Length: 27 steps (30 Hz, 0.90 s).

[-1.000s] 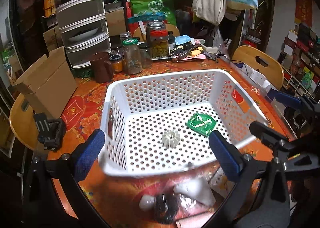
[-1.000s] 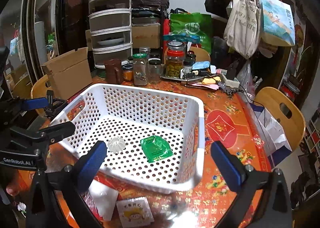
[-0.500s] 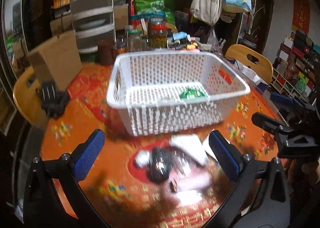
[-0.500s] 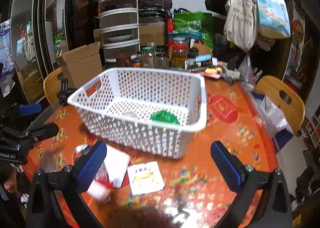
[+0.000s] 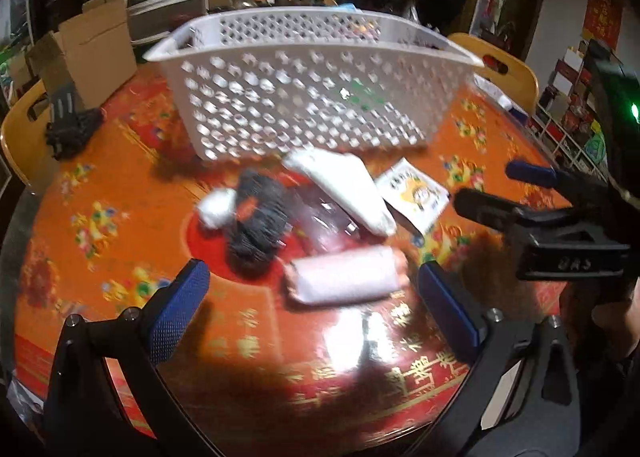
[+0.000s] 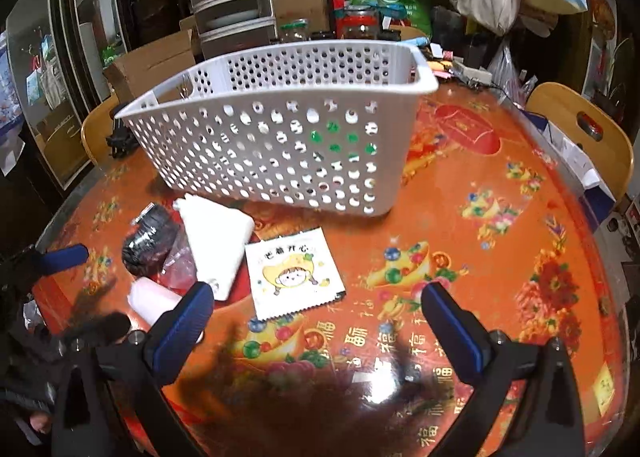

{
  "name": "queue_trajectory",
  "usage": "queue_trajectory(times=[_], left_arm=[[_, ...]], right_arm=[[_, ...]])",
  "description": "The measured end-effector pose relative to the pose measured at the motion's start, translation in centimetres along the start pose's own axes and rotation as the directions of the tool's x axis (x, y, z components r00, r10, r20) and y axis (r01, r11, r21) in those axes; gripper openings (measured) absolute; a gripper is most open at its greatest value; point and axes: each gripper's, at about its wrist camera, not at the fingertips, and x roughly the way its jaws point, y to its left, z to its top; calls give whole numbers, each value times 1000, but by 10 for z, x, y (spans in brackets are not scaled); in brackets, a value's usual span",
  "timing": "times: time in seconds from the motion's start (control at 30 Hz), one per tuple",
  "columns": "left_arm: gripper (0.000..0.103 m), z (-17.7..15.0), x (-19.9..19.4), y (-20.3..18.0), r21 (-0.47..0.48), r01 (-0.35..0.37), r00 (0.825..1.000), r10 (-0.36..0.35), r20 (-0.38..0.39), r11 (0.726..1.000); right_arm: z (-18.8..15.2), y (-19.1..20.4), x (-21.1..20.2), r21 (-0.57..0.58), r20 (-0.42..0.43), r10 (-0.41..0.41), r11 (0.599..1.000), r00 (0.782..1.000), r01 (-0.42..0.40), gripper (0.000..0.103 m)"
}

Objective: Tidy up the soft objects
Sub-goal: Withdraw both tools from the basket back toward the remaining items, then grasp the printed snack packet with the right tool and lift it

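- The left gripper [image 5: 312, 305] is hanging low over the orange patterned tablecloth [image 5: 120, 193], its blue-padded fingers [image 5: 180, 313] spread wide and holding nothing; a pale pink rolled cloth [image 5: 344, 281] is lying between them, untouched as far as the blurred left view shows
- The right gripper [image 6: 316, 329] is also gaping wide and empty, hovering near a flat white sachet with a cartoon face [image 6: 292, 273]
- The right view is showing the print on the sachet sharply; the left view is smearing it, but is giving the clearer look at the black knitted bundle [image 5: 256, 221], the white fluffy ball [image 5: 218, 209] touching it, and a white folded cloth [image 5: 348, 189] beside them
- The white perforated plastic basket [image 6: 280, 137] is standing behind the loose pile; a green packet [image 6: 340, 141] is showing through its holes
- Compared with 1 second ago, both cameras are sitting lower and further back; the basket's floor is no longer visible from above, and the pile in front is now filling the lower view
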Motion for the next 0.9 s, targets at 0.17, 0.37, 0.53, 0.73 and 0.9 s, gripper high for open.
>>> queue_trajectory(times=[0.17,0.37,0.53,0.73,0.9], left_arm=[[103,-5,24,-12,-7,21,999,-22,-44,1000],[103,-9,38,-12,-32,17,998,-19,-53,999],[102,-8,43,-8,-38,11,999,-13,-47,999],[98,-7,46,-5,-39,20,999,-22,-50,999],[94,-9,50,-6,-36,29,998,-30,-51,999]], right_arm=[[-4,6,16,-41,-33,10,999,999,-12,103],[-6,13,37,-69,-83,22,997,996,-27,95],[-4,17,48,-86,-104,6,996,995,-15,89],[3,21,57,-109,-107,-10,994,994,-1,88],[6,26,61,-136,-111,-26,991,993,11,83]])
